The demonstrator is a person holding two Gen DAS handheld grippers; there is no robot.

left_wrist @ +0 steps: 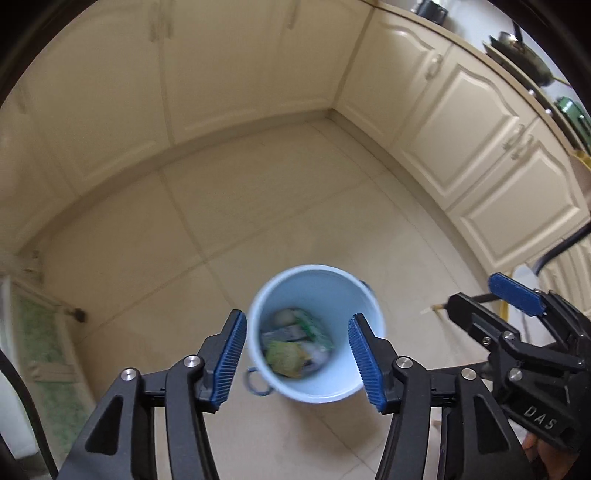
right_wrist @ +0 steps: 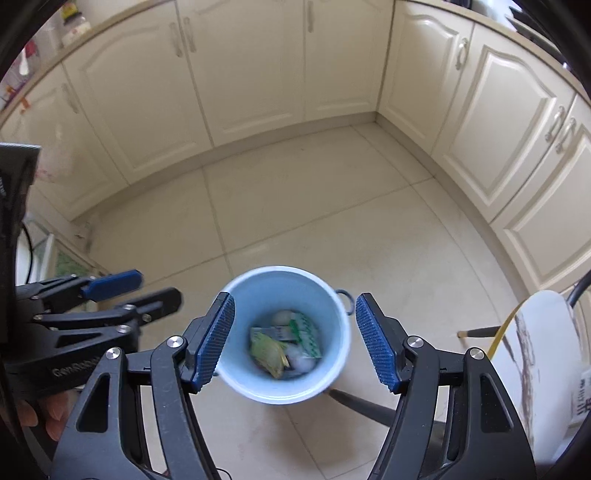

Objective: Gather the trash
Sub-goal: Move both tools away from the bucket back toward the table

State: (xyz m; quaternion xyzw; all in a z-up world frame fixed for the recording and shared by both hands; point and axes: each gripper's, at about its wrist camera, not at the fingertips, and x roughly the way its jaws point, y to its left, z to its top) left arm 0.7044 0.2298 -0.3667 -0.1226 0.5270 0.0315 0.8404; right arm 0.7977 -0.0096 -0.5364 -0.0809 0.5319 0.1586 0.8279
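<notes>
Both hand-held grippers, left (left_wrist: 297, 360) and right (right_wrist: 295, 341), are held open and empty above the pale blue bin (left_wrist: 316, 334), so that wrappers (right_wrist: 284, 341) land inside.

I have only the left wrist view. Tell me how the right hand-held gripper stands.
Observer: The right hand-held gripper is open, with nothing between its pads. The bin shows through the gap, on the floor below.
Operator: Report who holds the left one.
Observer: Fingers wrap under the left hand-held gripper at the picture's lower left edge.
Operator: Name something on the counter to the far left.
Observer: A jar with a yellow top stands there, near the upper left corner of the picture.
</notes>
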